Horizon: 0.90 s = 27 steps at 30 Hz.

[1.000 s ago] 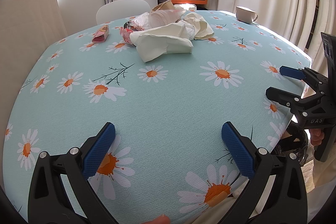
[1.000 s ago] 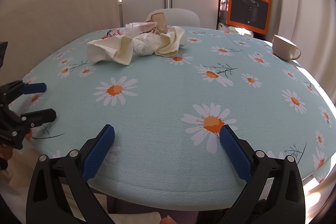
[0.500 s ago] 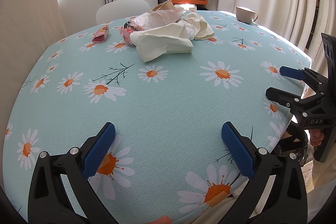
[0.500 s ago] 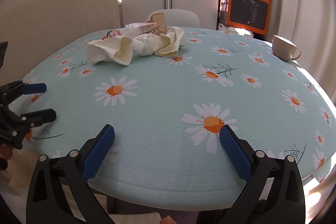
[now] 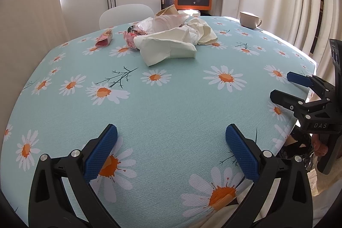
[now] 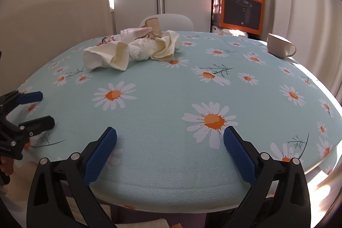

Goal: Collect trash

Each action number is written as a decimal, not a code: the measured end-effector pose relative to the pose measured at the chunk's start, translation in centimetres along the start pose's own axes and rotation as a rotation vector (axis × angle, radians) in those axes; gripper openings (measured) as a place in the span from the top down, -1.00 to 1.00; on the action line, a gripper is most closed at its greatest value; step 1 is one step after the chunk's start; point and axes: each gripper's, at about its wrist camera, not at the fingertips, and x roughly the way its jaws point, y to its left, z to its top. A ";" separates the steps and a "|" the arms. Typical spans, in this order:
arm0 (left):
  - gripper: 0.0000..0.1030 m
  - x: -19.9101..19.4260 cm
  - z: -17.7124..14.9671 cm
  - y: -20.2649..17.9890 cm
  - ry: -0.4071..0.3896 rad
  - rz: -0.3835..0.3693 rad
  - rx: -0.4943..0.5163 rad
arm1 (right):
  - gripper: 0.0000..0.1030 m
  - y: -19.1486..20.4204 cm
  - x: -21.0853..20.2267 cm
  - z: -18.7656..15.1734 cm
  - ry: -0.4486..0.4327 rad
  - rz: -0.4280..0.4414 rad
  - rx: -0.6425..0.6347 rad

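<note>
A heap of trash lies at the far side of the table: crumpled cream napkins, a white wad, clear plastic wrap, a brown paper cup and a pink wrapper. A small red packet lies apart to its left. My left gripper is open and empty above the near table edge; it also shows in the right wrist view. My right gripper is open and empty at the near edge; it also shows in the left wrist view.
The round table has a light-blue daisy cloth. A beige mug stands at the far right. A white chair is behind the table. An orange box, white cabinet doors and curtains are beyond.
</note>
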 end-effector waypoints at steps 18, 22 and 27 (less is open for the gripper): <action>-0.89 -1.4 3.9 -0.5 -0.023 -0.003 0.023 | -0.83 -2.1 0.0 7.1 -0.006 0.023 0.001; -0.89 -1.3 5.3 -0.2 -0.047 -0.007 0.041 | -0.83 -2.9 1.4 9.2 -0.001 0.013 0.034; -0.89 -0.8 6.8 0.4 -0.064 -0.046 0.030 | -0.83 -3.2 3.4 11.4 0.025 0.051 0.081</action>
